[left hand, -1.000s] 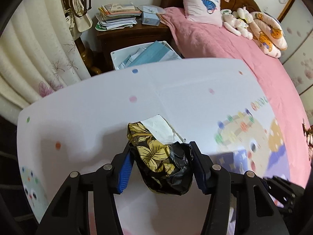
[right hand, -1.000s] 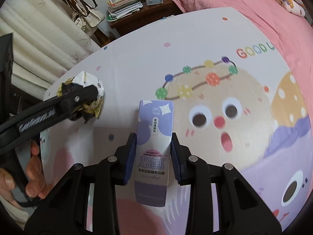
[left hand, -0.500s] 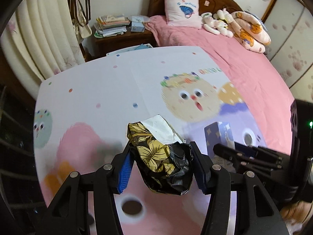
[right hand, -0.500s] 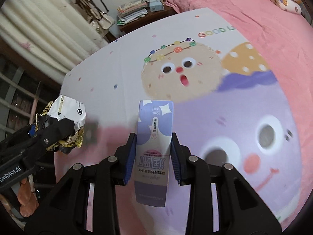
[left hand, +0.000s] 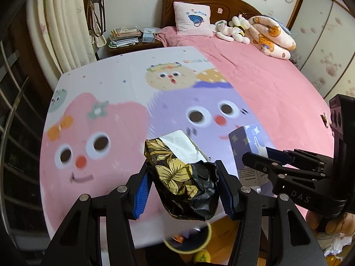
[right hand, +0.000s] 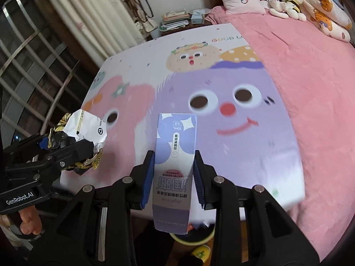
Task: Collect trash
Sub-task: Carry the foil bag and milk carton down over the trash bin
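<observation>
Clamping crumpled wrapper (left hand: 182, 175) between left jaws | purple carton (right hand: 175, 161) between right jaws

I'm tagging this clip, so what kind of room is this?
A bedroom, most likely: a bed with a wooden headboard, a pink pillow, stuffed toys, and a nightstand stacked with papers.

Wrist views angled down, near, sharing cartoon mat (left hand: 106, 102)
</observation>
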Demonstrator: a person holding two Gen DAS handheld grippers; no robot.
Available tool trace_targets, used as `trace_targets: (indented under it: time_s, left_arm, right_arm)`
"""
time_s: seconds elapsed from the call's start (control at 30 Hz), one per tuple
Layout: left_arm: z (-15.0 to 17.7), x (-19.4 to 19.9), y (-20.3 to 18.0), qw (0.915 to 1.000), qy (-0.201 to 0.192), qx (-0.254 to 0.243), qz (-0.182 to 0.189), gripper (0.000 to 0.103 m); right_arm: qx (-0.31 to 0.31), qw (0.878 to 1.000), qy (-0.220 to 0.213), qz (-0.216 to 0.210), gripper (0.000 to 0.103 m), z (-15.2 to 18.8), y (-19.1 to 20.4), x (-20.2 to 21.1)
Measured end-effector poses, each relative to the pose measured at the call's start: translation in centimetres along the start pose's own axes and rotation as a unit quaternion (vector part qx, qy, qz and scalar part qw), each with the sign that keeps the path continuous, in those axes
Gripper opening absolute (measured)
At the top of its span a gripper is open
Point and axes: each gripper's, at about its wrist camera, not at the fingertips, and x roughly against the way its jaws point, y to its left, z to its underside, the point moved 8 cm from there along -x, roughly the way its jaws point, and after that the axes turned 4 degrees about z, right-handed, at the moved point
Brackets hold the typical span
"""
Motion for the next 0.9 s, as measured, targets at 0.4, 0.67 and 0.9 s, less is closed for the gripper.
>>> trace_targets:
  time_s: [0.4, 0.67, 0.9]
  left_arm:
    - [12.8, -0.1, -7.2, 0.9980, 0.062, 0.010, -0.008, 0.054]
    - [20.1, -3.5, -7.6, 0.9936, 0.109, 0.023, -0.015, 0.054]
    - [24.0, -10.0, -4.6, 0.9894, 0.140, 0.035, -0.009, 0.054]
  right_arm:
    - [-0.001, 0.998, 0.059, -0.030, 0.030, 13.4, -2.3, 2.7]
    - [-0.021, 0.993, 0.116, -0.029, 0.030, 20.5, -3.4, -1.6]
    - [-0.037, 0.987, 0.154, -0.014, 0.030, 25.3, -4.4, -8.0]
